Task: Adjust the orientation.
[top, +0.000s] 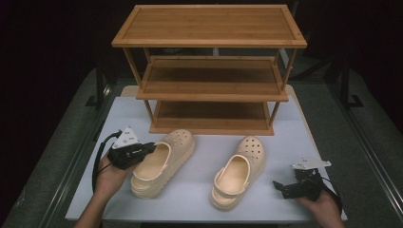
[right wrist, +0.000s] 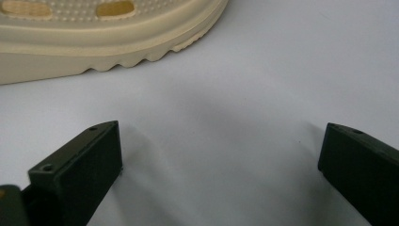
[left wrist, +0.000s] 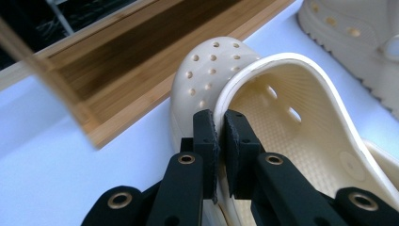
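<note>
Two cream clogs lie on the white table (top: 199, 190) in front of a wooden three-shelf rack (top: 211, 71). My left gripper (top: 151, 147) is shut on the side rim of the left clog (top: 164, 161); in the left gripper view its pads (left wrist: 207, 136) pinch the thin wall of that clog (left wrist: 291, 122) just behind the perforated toe. The right clog (top: 240, 171) lies free, toe toward the rack. My right gripper (top: 278, 186) rests low at the table's right front, jaws wide apart over bare table (right wrist: 221, 127), with the clog's ridged sole (right wrist: 108, 47) ahead of it.
The rack's bottom shelf (top: 211, 116) stands just behind the clogs' toes; its low wooden frame (left wrist: 141, 94) runs close past the held clog. The table's front edge lies near both hands. Dark floor and rails surround the table.
</note>
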